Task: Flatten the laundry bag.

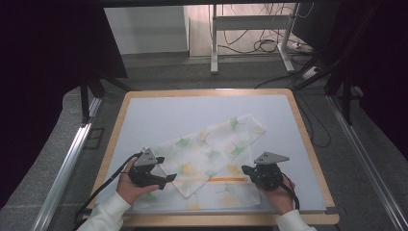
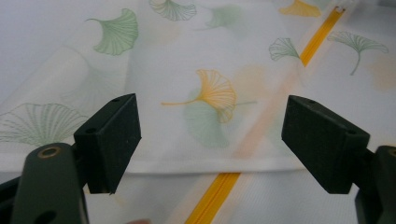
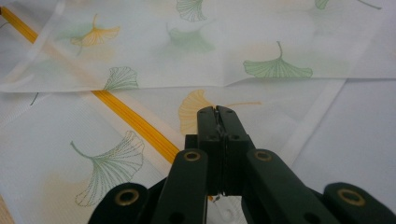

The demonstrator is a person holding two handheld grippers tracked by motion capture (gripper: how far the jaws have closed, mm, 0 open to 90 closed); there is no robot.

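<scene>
Pinching only a sliver of the thin white ginkgo-print cloth (image 3: 140, 135), the closed right tool (image 3: 218, 112) may slip free — left tool (image 2: 210, 140) gapes wide, empty.

Table (image 1: 120, 120) viewed from above its near edge, facing forward and down, cloth (image 1: 211, 144) seen from afar, each gripper view held low and close over that cloth (image 2: 205, 56), its orange stripe (image 3: 135, 123) shared.
</scene>
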